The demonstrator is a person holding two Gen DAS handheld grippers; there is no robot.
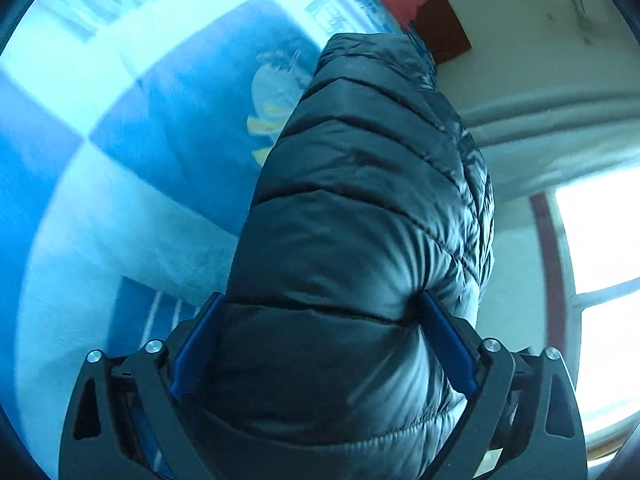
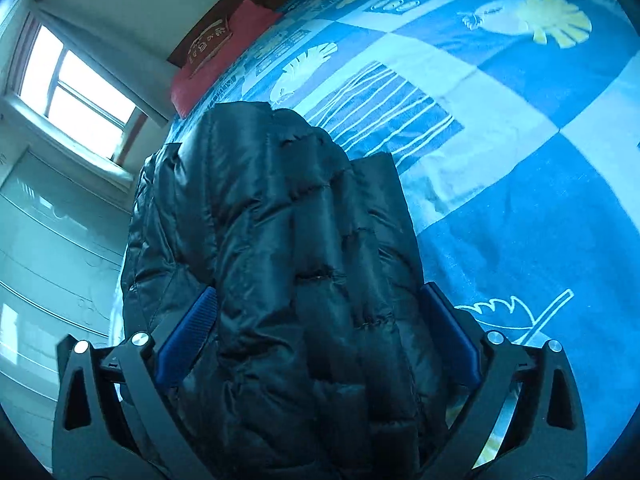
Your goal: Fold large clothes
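— Black quilted nylon fills both views. Where is the puffer jacket [image 1: 360, 208] lying?
— On the blue patchwork bedspread [image 2: 520, 160], bunched in a thick roll that reaches from each tool towards the red pillow [image 2: 224, 52] at the bed's head.
— And the tongs?
— Left gripper [image 1: 320, 300]: its 2 jaws are spread wide, and the jacket bulges up between them against the blue pads [image 1: 448, 344]. Right gripper [image 2: 320, 292]: also spread wide, with the jacket's crumpled bulk between its pads [image 2: 188, 332].
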